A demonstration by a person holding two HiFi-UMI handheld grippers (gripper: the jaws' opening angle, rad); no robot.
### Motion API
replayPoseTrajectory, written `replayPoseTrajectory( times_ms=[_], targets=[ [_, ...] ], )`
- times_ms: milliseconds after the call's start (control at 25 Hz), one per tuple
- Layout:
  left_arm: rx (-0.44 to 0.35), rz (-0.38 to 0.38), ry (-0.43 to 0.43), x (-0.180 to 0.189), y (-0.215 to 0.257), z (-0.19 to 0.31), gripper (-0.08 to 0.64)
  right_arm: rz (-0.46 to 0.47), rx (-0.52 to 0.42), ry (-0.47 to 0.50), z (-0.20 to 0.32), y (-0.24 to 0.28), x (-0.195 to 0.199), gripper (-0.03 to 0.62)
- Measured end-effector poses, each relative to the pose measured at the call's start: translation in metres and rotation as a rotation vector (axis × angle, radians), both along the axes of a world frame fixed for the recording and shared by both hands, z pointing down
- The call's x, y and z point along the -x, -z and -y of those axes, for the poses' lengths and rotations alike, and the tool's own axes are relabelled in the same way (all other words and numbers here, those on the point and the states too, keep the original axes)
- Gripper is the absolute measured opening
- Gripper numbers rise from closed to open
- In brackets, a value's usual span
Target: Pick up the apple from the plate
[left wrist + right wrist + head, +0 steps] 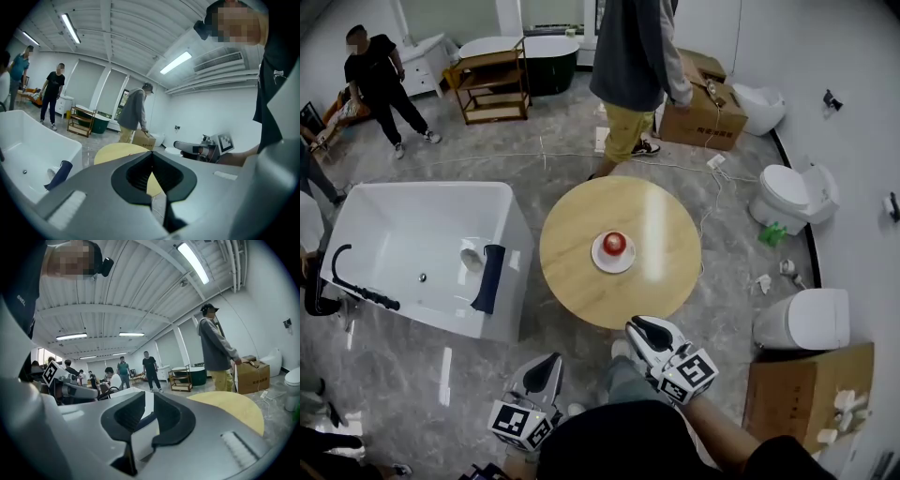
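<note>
**Apple at the desk's middle, right claw the nearer one**

Red apple (614, 243) sits on the white plate (598, 261), and the plate sits at the middle of the round wooden desk (572, 220). Both claws hang off the desk's near edge, short of the rim, pointing across the top toward the far side.

The right claw (641, 325) is just off that edge and nearly in line with the apple. The left claw (549, 361) is further back from the desk and off to the left. So the right one has the shorter, straighter run, I'd say.

Its jaws stand a little apart with nothing between them, and that gap looks too narrow for the fruit. The left claw's jaws are pressed together, empty.

The apple is round, so there is no long axis to line up with. Which way the stem points is too small to make out from here.

Room now. The desk carries only the plate, so the approach from the near edge is open. A white bathtub (431, 188) stands left of the desk and a person (628, 56) stands beyond its far edge, both well off the line in.

Watch the plate's rim: a low sweep could nudge it.
</note>
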State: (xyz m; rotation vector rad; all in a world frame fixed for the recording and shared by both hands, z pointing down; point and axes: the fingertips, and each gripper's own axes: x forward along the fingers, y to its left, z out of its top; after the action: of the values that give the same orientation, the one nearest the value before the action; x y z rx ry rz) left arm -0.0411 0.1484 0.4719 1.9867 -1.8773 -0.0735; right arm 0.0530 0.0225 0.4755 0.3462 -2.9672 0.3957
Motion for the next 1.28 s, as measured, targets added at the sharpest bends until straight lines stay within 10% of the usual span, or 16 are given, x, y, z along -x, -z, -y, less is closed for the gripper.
replayPoseTrajectory(
  times_ms=[520, 1280],
  targets=[
    [0.096, -0.028, 0.144, 0.011, -0.015, 0.128, 0.070, -0.139, 0.007, 0.185, 0.152, -0.056, 0.039, 0.146],
    [0.216, -0.134, 0.265, 0.049, -0.074, 0.132, 0.184, -0.485, -0.075, 0.265, 0.239, -0.193, 0.128, 0.351]
  ],
)
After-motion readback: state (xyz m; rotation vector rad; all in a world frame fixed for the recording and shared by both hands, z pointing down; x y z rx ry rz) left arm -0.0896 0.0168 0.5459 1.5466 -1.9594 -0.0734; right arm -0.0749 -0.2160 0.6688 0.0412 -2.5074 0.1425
